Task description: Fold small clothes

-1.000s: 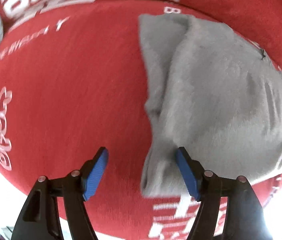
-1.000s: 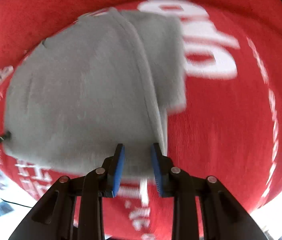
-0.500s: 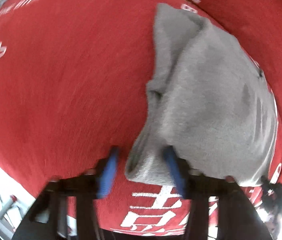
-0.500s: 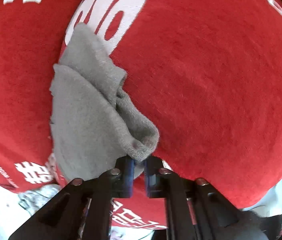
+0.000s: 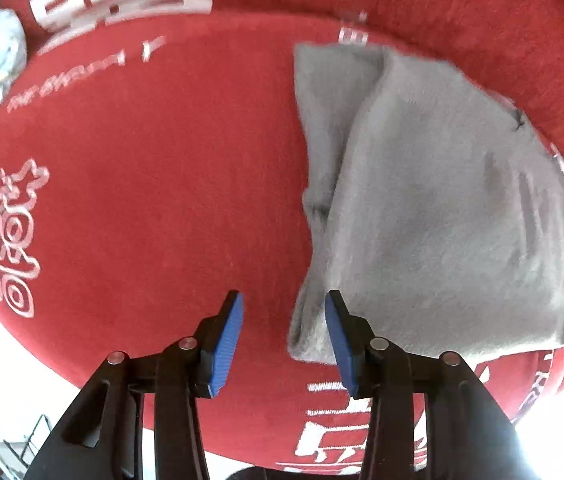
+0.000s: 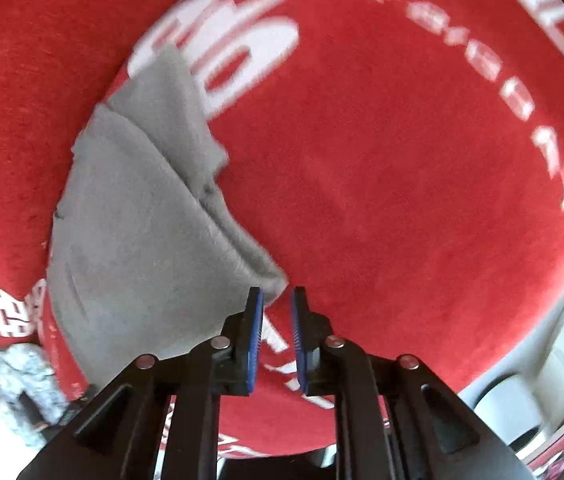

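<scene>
The grey garment (image 5: pixel 434 208) lies folded on the red cloth (image 5: pixel 153 184) with white lettering that covers the table. The left claw (image 5: pixel 284 332) hovers low over the cloth, pointing forward, its blue-padded fingers (image 5: pixel 223 344) spread wide; the right-hand pad sits against the garment's near corner, while the other is over bare cloth. The right claw (image 6: pixel 275 330) is angled toward the garment's (image 6: pixel 133 216) opposite near corner, its pads a narrow gap apart with nothing between them, the corner's tip just ahead of the fingertips. A crumpled pale fabric (image 6: pixel 9 384) lies at the cloth's edge.
</scene>
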`<action>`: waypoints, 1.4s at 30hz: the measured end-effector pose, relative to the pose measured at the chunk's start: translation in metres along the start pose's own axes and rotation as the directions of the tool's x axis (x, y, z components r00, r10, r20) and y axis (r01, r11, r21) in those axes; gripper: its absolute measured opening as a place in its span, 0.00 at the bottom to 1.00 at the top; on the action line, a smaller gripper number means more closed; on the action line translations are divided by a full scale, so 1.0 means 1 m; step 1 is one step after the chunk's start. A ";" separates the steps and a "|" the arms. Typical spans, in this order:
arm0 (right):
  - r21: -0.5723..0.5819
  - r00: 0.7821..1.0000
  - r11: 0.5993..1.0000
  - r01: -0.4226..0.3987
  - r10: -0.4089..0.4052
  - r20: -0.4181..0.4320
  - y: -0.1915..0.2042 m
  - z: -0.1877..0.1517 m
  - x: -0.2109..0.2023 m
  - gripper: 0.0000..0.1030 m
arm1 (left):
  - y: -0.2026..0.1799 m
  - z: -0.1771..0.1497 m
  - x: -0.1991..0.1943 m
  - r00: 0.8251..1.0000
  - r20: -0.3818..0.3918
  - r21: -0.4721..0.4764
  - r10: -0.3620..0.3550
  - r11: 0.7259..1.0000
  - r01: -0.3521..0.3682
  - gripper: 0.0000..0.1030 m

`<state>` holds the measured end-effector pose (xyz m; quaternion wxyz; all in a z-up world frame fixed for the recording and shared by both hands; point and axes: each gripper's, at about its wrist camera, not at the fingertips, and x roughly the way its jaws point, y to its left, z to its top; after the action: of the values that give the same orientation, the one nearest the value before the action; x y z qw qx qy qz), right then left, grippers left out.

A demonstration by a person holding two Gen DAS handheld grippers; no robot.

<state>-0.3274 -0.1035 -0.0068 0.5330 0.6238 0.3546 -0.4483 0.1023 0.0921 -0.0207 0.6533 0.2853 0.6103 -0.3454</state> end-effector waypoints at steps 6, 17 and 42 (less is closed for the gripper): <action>-0.246 0.999 0.969 -0.007 0.017 0.040 0.057 0.006 -0.005 0.15 | -0.037 0.019 -0.011 0.995 0.040 0.087 -0.096 0.992 0.092 0.35; -0.257 0.996 0.966 -0.014 -0.009 -0.090 0.060 0.003 0.046 0.11 | -0.044 0.013 0.022 0.995 -0.045 0.099 -0.094 0.990 0.098 0.35; -0.288 0.994 0.956 -0.053 0.024 -0.104 0.111 -0.048 0.021 0.16 | -0.020 -0.003 -0.017 0.996 -0.086 0.161 -0.024 0.986 0.037 0.36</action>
<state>-0.2089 -0.0774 0.0138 0.6090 0.5671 0.4304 -0.3496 0.0844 0.0848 -0.0031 0.5964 0.3424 0.6114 -0.3915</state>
